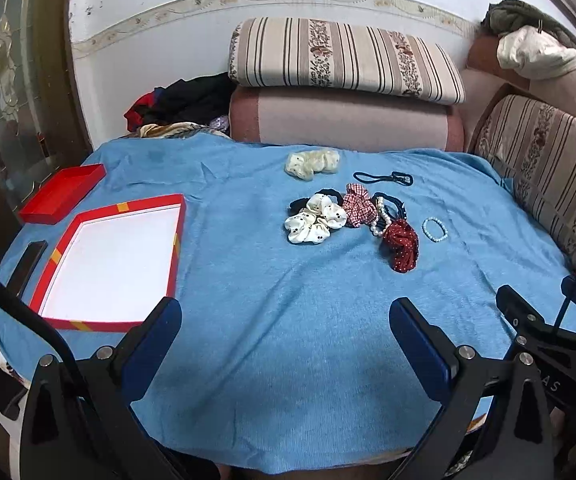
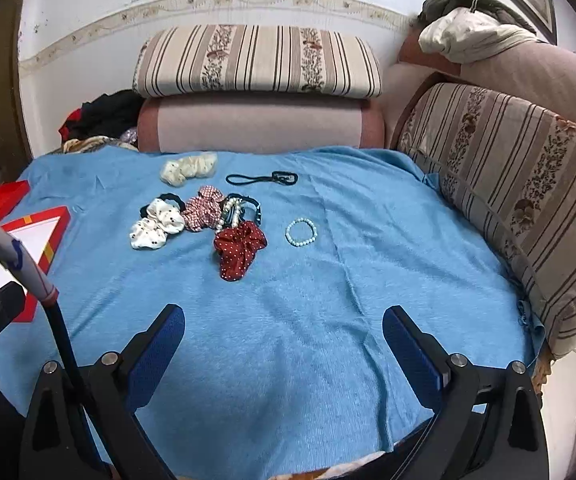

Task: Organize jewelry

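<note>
Your left gripper [image 1: 286, 320] and right gripper [image 2: 284, 328] both stand wide apart, holding nothing, above the blue towel [image 1: 288, 360]. The scrunchies [image 1: 315, 219] lie beside the bead bracelet [image 1: 434, 229].

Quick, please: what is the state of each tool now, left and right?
Left tool: open, holding nothing.
Right tool: open, holding nothing.

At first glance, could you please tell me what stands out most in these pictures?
The blue cloth covers the whole surface. Mid-cloth lies a cluster of scrunchies, with a pale bead bracelet apart on its right. At far left sits an open red box, its white inside bare. Both tongs hang open near the front edge.
</note>
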A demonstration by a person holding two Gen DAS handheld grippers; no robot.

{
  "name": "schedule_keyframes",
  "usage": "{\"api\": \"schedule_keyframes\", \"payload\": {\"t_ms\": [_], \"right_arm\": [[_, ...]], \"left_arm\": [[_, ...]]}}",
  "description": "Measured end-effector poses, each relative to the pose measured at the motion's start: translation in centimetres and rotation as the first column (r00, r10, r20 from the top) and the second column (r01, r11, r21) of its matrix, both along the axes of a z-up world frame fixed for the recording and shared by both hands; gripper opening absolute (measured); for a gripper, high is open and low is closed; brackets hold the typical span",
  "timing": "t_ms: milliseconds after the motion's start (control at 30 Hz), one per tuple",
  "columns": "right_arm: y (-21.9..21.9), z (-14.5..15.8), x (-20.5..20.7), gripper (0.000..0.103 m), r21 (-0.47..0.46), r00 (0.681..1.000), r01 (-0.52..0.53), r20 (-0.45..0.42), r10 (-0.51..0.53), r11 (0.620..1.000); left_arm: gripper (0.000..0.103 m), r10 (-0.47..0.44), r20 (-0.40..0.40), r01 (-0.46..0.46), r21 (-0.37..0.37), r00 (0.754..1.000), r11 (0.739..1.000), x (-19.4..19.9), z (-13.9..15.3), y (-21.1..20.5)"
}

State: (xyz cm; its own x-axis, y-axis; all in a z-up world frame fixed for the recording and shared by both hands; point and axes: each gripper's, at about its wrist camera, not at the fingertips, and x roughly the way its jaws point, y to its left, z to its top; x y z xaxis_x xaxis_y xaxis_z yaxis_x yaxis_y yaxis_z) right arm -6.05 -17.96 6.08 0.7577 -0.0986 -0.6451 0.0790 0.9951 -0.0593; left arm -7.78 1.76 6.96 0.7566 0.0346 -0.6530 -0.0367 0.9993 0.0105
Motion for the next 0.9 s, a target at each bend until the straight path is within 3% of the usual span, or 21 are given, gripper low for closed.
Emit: {"api": "schedule_keyframes", "payload": {"t_ms": [133,300,500,700,900], "right_arm": [[-0.2,0.8,-1.6,0.101,0.006,1.0,0.005,0.027,-0.005,1.0],[-0.7,2.0,-2.8,0.101,0.033,0.998,0.013,0.068,-0.015,0.999],[-0.3,2.5,-1.0,0.098,0.031,0.996,-0.031,0.089,0.029,0.999],[-1.4,0.1,3.5,0.085,0.087,0.999,-0.043,-0.004,0.044,0.995],[-2.6,-2.3,6.4,0.083,0.118,0.997,-0.021,-0.065,0.029,0.993]], "left_arm": [[0.103,-0.021,0.001,0.021,-0.029,1.0,0.999,-1.2,0.5,0.1],[0.103,-0.046,0.012,0.046,-0.014,0.999,0.999,-2.4,1.4,-0.6],[0.103,-0.058,0.0,0.058,-0.026,0.998,0.998,-0.5,2.1,-0.9],[0.103,-0.069,-0.077,0.069,0.0,0.995,0.998,4.3,0.5,-1.7],[0.103,-0.09,-0.136,0.091,-0.003,0.987,0.996,8.2,-1.8,-2.6]]}}
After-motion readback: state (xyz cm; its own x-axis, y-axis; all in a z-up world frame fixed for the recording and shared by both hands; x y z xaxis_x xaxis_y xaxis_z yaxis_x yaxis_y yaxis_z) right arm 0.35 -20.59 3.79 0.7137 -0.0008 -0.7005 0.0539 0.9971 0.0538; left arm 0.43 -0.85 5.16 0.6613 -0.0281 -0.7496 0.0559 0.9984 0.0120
